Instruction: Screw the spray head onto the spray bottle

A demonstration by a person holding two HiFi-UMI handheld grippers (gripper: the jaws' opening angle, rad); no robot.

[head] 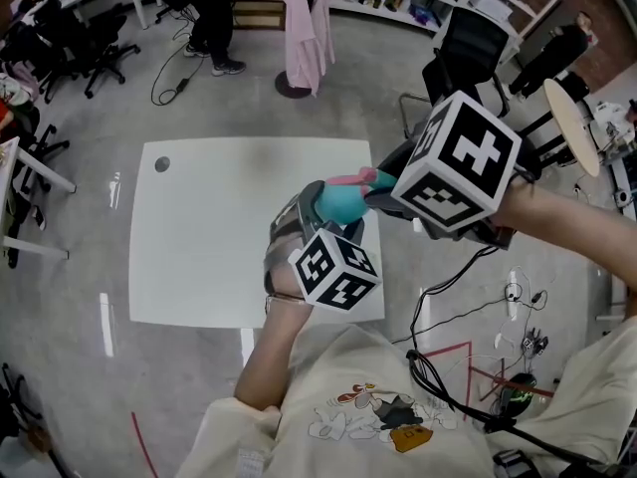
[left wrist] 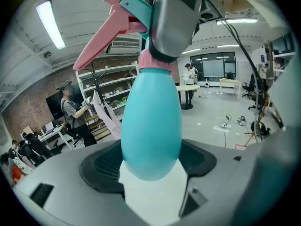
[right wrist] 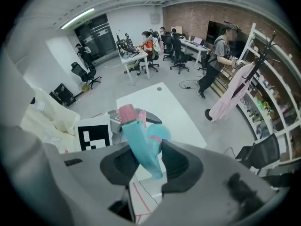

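Note:
A teal spray bottle is held up above the white table. My left gripper is shut on the bottle's rounded body, which fills the gap between its jaws. The spray head, teal with a pink trigger and a pink collar, sits on the bottle's neck. My right gripper comes from the right and is shut on the spray head, between its dark pads. The pink nozzle end sticks out past the jaws.
A small dark round mark is on the table's far left corner. A black office chair, a pink garment on a stand and a standing person are beyond the table. Cables lie on the floor at right.

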